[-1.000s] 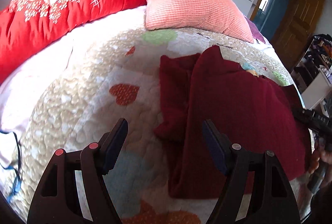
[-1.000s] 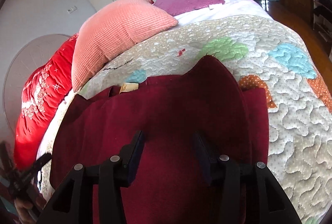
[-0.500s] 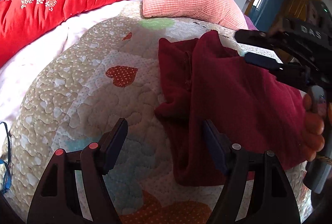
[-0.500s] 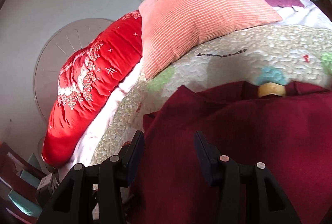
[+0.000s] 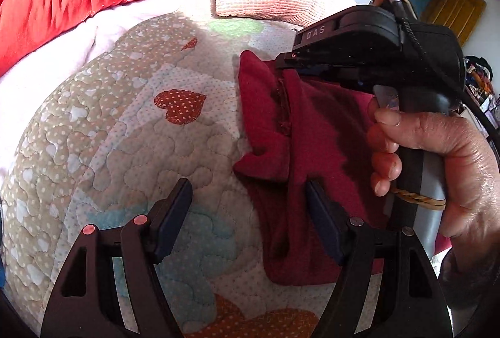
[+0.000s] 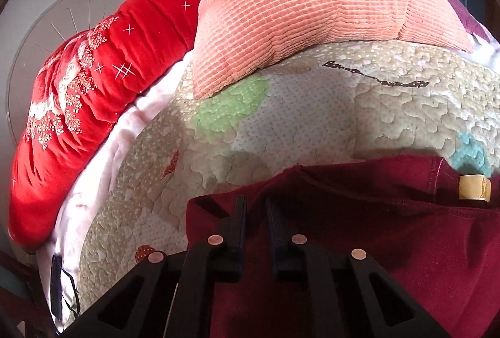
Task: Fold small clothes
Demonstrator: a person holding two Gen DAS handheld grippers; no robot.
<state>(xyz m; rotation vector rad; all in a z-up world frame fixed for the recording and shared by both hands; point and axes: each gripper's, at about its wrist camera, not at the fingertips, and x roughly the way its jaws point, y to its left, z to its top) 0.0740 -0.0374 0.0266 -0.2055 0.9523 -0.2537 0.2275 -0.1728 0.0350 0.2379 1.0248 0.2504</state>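
Readable lettering: one marking only.
The raised letters "DAS" stand on the black housing of the right gripper (image 5: pixel 292 61), on its upper face just behind the jaws, seen from the left wrist view at the right of the scene. The cream tag (image 6: pixel 474 187) sewn inside the dark red garment (image 6: pixel 390 244) shows no print that can be read.

A home bedroom: a bed spread with a quilted patchwork coverlet (image 5: pixel 131 150) fills both views, a ribbed salmon-pink pillow (image 6: pixel 312 9) and a rolled red floral duvet (image 6: pixel 78 94) at its head, and a wooden door (image 5: pixel 450 9) at upper right.
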